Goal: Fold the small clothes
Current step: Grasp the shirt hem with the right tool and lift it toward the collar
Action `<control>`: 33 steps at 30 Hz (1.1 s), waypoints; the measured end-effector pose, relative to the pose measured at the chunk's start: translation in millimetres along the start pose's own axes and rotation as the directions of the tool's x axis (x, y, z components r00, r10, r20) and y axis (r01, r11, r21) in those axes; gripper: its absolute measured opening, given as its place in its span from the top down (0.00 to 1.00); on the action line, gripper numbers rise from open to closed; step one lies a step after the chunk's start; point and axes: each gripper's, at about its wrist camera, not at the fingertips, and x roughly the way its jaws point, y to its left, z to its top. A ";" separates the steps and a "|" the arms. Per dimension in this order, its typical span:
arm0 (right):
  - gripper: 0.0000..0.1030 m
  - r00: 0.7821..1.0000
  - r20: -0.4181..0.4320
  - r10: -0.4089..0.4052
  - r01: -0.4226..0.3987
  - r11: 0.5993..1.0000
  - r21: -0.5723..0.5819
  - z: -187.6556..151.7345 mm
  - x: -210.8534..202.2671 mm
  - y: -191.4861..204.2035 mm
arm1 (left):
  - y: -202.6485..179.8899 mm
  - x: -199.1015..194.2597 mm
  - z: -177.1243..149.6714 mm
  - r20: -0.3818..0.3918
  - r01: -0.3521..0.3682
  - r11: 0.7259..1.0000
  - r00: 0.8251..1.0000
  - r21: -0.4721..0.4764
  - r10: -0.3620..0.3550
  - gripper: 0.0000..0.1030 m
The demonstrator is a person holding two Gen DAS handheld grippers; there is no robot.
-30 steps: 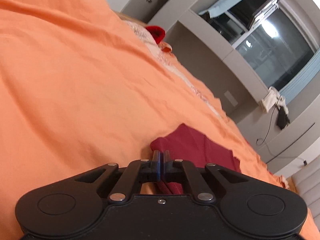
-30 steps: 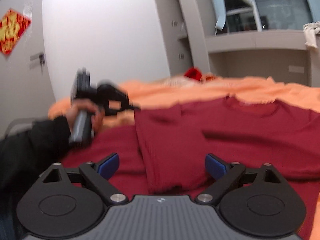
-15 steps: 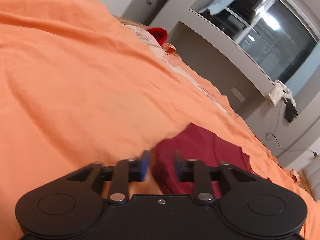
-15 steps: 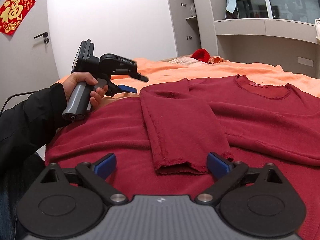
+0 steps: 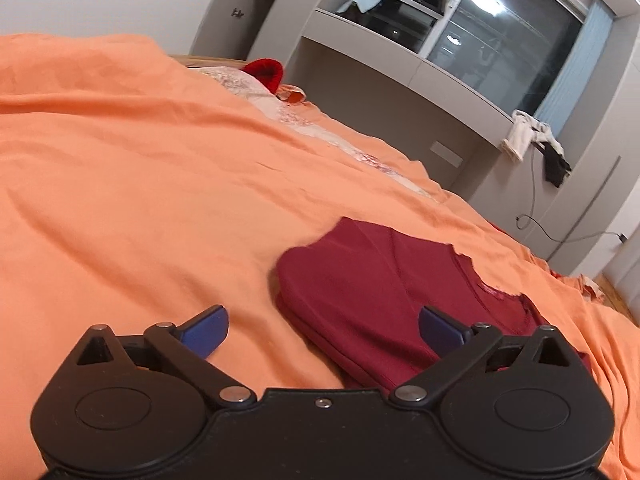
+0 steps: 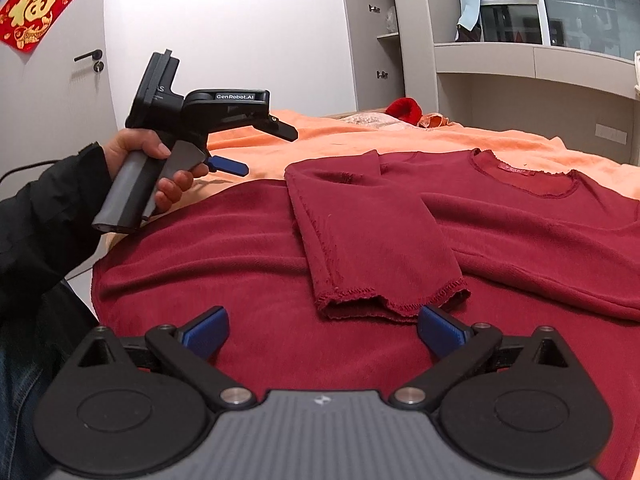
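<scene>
A dark red long-sleeved top [image 6: 520, 220] lies flat on the orange bed cover [image 6: 340, 140], neck hole to the far right. Its left sleeve [image 6: 368, 240] is folded across the body, cuff toward me. In the left wrist view the folded shoulder edge of the top [image 5: 380, 280] lies just ahead. My left gripper [image 5: 320, 330] is open and empty, raised off the left edge of the top; it also shows in the right wrist view [image 6: 256, 148]. My right gripper [image 6: 322, 332] is open and empty, low over the hem, just short of the cuff.
A red item [image 5: 266, 70] and pale patterned bedding [image 5: 320, 132] lie at the bed's far end. Grey built-in shelves and a window ledge [image 5: 420, 72] stand beyond the bed. A white door [image 6: 52, 80] with a red paper sign is at the left.
My left gripper was shut on the top's shoulder edge, then opened, let it go and drew back. The sleeve fold now lies settled. My right gripper stayed open and edged closer to the cuff.
</scene>
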 end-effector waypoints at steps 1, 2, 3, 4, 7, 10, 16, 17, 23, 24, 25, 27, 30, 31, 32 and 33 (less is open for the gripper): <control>0.01 1.000 0.001 -0.005 0.005 1.000 -0.007 -0.8 -0.6 1.1 | -1.5 -2.1 -1.3 -0.001 0.003 1.000 1.000 0.009 -0.003 0.01; 0.01 1.000 0.001 -0.009 0.009 1.000 -0.013 -1.2 -1.2 2.4 | -3.4 -4.9 -3.1 0.000 0.006 1.000 1.000 0.021 -0.006 0.01; 0.01 1.000 0.001 -0.015 0.015 1.000 -0.021 -1.9 -1.6 3.7 | -5.1 -8.0 -4.9 0.002 0.008 0.999 1.000 0.033 -0.008 0.01; 0.01 1.000 0.003 -0.022 0.022 0.999 -0.029 -2.7 -2.2 5.1 | -6.4 -10.6 -6.4 0.004 0.010 0.999 1.000 0.045 -0.010 0.01; 0.00 0.999 0.011 -0.039 0.040 0.998 -0.050 -5.6 -4.9 9.2 | -9.9 -21.8 -11.2 0.018 0.015 0.997 1.000 0.079 -0.017 0.01; 0.00 0.998 0.021 -0.053 0.054 0.996 -0.065 -8.2 -7.6 11.7 | -10.9 -36.8 -17.7 0.025 0.038 0.997 0.999 0.065 -0.040 0.01; 0.00 0.998 0.026 -0.065 0.066 0.995 -0.074 -9.2 -8.0 12.8 | -17.4 -69.5 -40.1 0.033 0.097 0.993 0.995 0.066 -0.100 0.01; 0.00 0.997 0.028 -0.067 0.069 0.995 -0.075 -9.3 -8.2 13.1 | -19.5 -74.9 -43.7 0.041 0.101 0.992 0.994 0.081 -0.105 0.01; 0.00 0.989 0.076 -0.129 0.138 0.982 -0.131 -13.3 -19.0 24.6 | -33.3 -89.4 -56.5 0.082 0.085 0.979 0.991 0.185 -0.102 0.01; 0.00 0.986 0.088 -0.144 0.157 0.974 -0.164 -15.2 -22.7 30.1 | -34.1 -90.3 -57.0 0.084 0.082 0.978 0.991 0.194 -0.100 0.01; 0.00 0.984 0.098 -0.152 0.169 0.966 -0.194 -16.9 -25.9 35.1 | -35.3 -91.8 -57.7 0.085 0.082 0.977 0.991 0.196 -0.100 0.01; 0.00 0.980 0.114 -0.162 0.187 0.949 -0.253 -22.3 -32.1 45.1 | -36.6 -94.3 -57.4 0.091 0.096 0.978 0.989 0.184 -0.115 0.01; 0.00 0.970 0.135 -0.200 0.233 0.923 -0.306 -33.8 -41.5 58.8 | -38.7 -100.0 -59.5 0.107 0.117 0.979 0.985 0.167 -0.136 0.01; 0.00 0.967 0.139 -0.212 0.245 0.919 -0.309 -38.0 -44.8 62.0 | -39.7 -101.7 -61.0 0.112 0.119 0.979 0.984 0.168 -0.139 0.01; 0.00 0.965 0.140 -0.220 0.254 0.917 -0.309 -41.5 -48.3 64.6 | -40.8 -102.7 -62.7 0.115 0.119 0.978 0.983 0.172 -0.140 0.01; 0.00 0.964 0.139 -0.225 0.258 0.915 -0.309 -45.6 -52.2 67.4 | -42.0 -104.5 -65.0 0.119 0.117 0.976 0.983 0.183 -0.140 0.01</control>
